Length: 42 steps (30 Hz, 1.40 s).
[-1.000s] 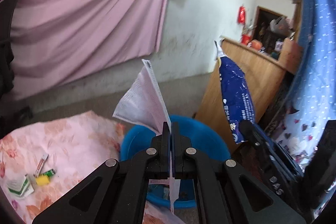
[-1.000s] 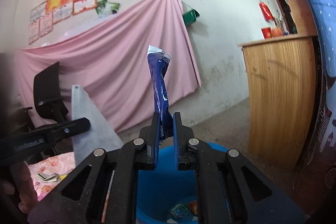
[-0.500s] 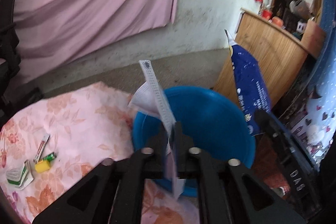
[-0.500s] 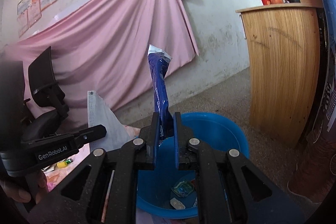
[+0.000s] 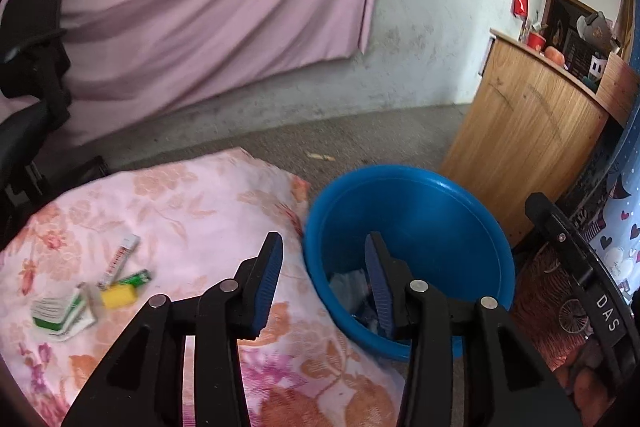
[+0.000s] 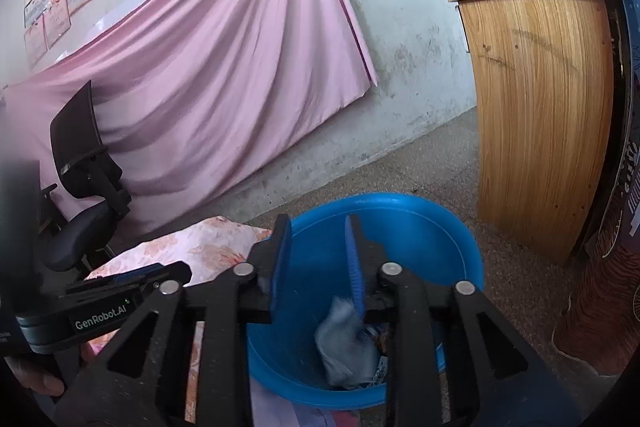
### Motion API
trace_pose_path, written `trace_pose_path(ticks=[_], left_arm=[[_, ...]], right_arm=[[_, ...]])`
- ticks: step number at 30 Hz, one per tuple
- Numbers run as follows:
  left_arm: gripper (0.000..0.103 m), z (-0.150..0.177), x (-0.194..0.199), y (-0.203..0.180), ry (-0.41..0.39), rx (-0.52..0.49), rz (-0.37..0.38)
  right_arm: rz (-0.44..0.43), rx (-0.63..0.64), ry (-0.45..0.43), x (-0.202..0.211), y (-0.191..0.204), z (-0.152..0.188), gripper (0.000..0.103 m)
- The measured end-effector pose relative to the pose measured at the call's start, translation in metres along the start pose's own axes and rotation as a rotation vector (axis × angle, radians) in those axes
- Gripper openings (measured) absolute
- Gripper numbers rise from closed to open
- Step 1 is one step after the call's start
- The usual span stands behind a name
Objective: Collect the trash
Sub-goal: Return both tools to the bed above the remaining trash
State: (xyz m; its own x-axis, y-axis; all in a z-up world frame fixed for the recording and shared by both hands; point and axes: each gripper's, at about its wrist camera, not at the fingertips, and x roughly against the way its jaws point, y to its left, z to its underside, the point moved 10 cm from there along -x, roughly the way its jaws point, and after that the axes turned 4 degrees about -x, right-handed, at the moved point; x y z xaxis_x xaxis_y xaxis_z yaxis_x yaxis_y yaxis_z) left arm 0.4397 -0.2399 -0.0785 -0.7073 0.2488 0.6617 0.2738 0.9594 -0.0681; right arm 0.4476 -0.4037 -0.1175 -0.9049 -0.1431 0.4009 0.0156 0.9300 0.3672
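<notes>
A blue plastic bucket (image 5: 416, 199) stands on the floor beside the floral-covered table (image 5: 200, 203); it also shows in the right wrist view (image 6: 444, 227). My left gripper (image 5: 322, 259) is open and empty over the bucket's near left rim. My right gripper (image 6: 316, 247) is open and empty above the bucket. A pale wrapper (image 6: 344, 347) and other trash lie inside the bucket. On the table lie a thin paper strip (image 5: 120, 259), a green tube (image 5: 134, 277), a yellow piece (image 5: 117, 295) and a green-and-white packet (image 5: 60, 315).
A wooden counter (image 5: 524, 143) stands just right of the bucket, also in the right wrist view (image 6: 540, 115). A black office chair (image 6: 88, 187) stands at the left by the pink curtain (image 5: 200, 7). Patterned cloth hangs at the far right.
Both grippers opened. The white wrapper left my left gripper and the blue packet left my right gripper; they now lie in the bucket. Both views tilted down toward the bucket.
</notes>
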Motion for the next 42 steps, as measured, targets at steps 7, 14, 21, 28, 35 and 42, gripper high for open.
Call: trace_pose_path(ticks=[7, 14, 21, 28, 35, 42], left_arm=[[0.06, -0.012, 0.034, 0.021, -0.126, 0.0, -0.055], [0.095, -0.018, 0.087, 0.053, -0.29, 0.016, -0.094], [0.101, -0.011, 0.132, 0.102, -0.404, 0.093, -0.168], [0.101, 0.003, 0.174, 0.143, -0.494, 0.124, -0.266], [0.101, 0.023, 0.208, 0.172, -0.557, 0.108, -0.343], [0.101, 0.044, 0.225, 0.201, -0.574, 0.132, -0.396]], right_arm=[[-0.005, 0.019, -0.057, 0.012, 0.011, -0.011, 0.074], [-0.049, 0.032, -0.178, 0.037, 0.035, -0.029, 0.101], [-0.11, 0.04, -0.291, 0.059, 0.072, -0.04, 0.103], [-0.195, 0.114, -0.382, 0.079, 0.122, -0.04, 0.103], [-0.266, 0.201, -0.435, 0.091, 0.171, -0.032, 0.103], [-0.32, 0.243, -0.426, 0.088, 0.21, -0.017, 0.103]])
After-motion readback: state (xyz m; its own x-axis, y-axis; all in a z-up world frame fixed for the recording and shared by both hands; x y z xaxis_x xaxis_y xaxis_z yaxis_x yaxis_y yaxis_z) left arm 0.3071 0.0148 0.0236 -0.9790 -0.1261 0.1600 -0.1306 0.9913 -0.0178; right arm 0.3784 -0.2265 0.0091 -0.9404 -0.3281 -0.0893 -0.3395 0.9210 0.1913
